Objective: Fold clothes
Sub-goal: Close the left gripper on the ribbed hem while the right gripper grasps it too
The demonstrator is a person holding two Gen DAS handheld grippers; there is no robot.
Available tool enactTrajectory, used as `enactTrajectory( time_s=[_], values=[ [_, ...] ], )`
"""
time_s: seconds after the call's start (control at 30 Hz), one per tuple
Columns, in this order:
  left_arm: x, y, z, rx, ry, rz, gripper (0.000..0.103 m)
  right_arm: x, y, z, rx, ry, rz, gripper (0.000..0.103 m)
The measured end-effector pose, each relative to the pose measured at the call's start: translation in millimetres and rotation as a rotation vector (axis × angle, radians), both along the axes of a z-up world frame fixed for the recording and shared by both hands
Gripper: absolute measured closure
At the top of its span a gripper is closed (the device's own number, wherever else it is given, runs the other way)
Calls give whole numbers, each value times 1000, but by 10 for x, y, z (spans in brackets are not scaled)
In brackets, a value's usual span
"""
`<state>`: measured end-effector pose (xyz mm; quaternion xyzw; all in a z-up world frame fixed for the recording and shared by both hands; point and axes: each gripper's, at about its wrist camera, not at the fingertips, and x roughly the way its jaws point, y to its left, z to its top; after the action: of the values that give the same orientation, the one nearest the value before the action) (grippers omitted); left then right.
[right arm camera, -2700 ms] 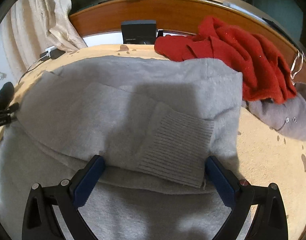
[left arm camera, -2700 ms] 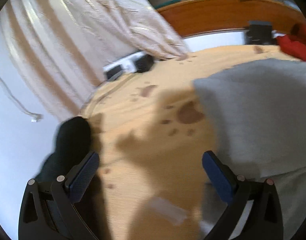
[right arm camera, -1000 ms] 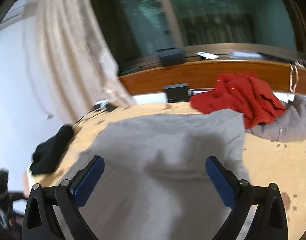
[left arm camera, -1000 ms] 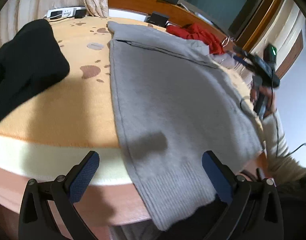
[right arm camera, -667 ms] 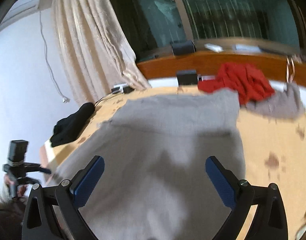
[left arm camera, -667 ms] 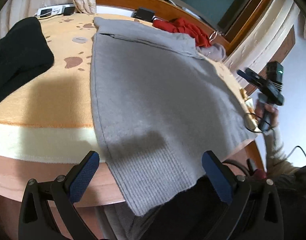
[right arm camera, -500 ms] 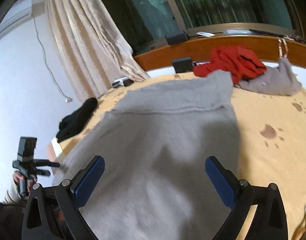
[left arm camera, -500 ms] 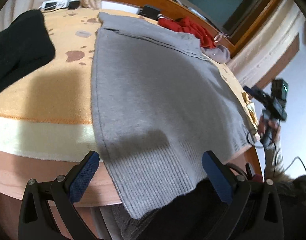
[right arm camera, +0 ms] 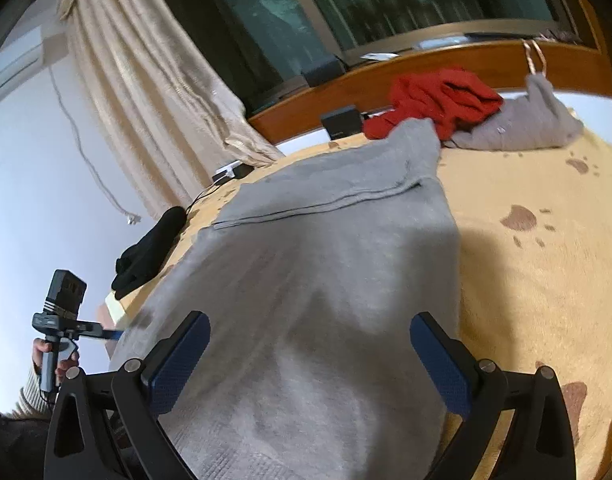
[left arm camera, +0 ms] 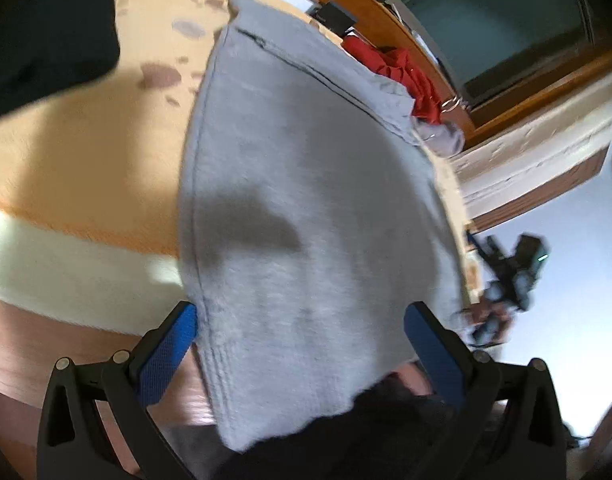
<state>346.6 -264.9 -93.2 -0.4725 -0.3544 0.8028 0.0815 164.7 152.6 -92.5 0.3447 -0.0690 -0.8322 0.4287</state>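
Both grippers dropped toward near hem since half-second ago. Left gripper [left arm camera: 300, 334] fingers wide, straddling ribbed hem; right gripper [right arm camera: 309, 350] fingers wide over hem too, nothing held. Grey sweater [right arm camera: 325, 264] lies flat on bed [right arm camera: 545, 248], hem overhanging edge, likely for fold upward.

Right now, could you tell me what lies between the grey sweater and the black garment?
Only bare paw-print blanket separates the grey sweater from the black garment, in the left wrist view.
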Motion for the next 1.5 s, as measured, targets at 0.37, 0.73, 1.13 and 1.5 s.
enactTrajectory(
  time_s=[0.37, 0.73, 1.13, 1.5],
  values=[
    [-54, 245, -71, 190, -12, -61, 0, -32, 55, -69, -13, -28, 11, 1],
    [-129, 376, -15, 140, 17, -5, 6, 117, 240, -19, 74, -27, -1, 1],
    [-200, 363, -92, 139, -5, 19, 38, 270, 729, -161, 21, -227, 2, 11],
    [-158, 376, -97, 108, 1, -1, 32, 644, 490, -243, 283, -134, 2, 45]
  ],
)
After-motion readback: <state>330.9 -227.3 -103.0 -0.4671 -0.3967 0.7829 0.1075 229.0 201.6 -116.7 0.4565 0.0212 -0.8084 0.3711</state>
